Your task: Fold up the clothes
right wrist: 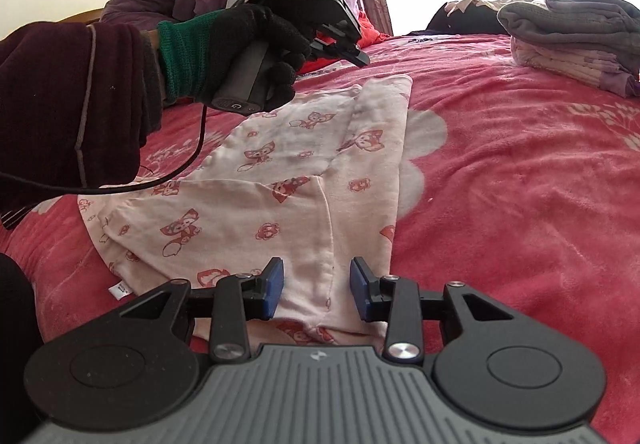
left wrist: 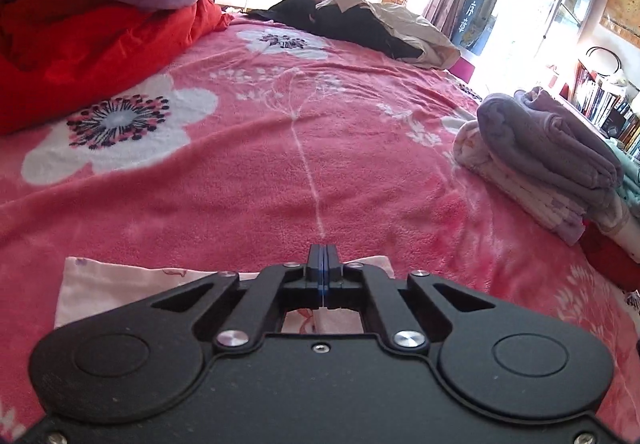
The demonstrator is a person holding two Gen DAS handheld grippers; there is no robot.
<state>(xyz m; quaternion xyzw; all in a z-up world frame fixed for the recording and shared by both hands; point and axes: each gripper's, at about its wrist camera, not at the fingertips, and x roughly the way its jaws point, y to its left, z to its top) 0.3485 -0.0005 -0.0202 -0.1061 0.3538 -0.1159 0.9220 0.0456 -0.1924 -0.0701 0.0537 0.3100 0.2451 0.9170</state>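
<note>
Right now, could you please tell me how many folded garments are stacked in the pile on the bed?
2 visible: a grey-purple one on top and a pale printed one directly beneath it, at the bed's right edge. More may be hidden behind.

A garment (right wrist: pixel 280 180) lies flat on the bed (right wrist: pixel 500 184), running from the near edge toward the far left. The right gripper (right wrist: pixel 316 290) sits at its near end, fabric between its parted fingers. The left gripper (right wrist: pixel 358 56) hangs above the garment's far end, apart from it, held in a gloved hand (right wrist: pixel 248 52). A stack of folded clothes (right wrist: pixel 572 40) rests far right. Bedding (left wrist: pixel 92 44) is heaped far left, and another pile (left wrist: pixel 360 24) lies at the far end.
</note>
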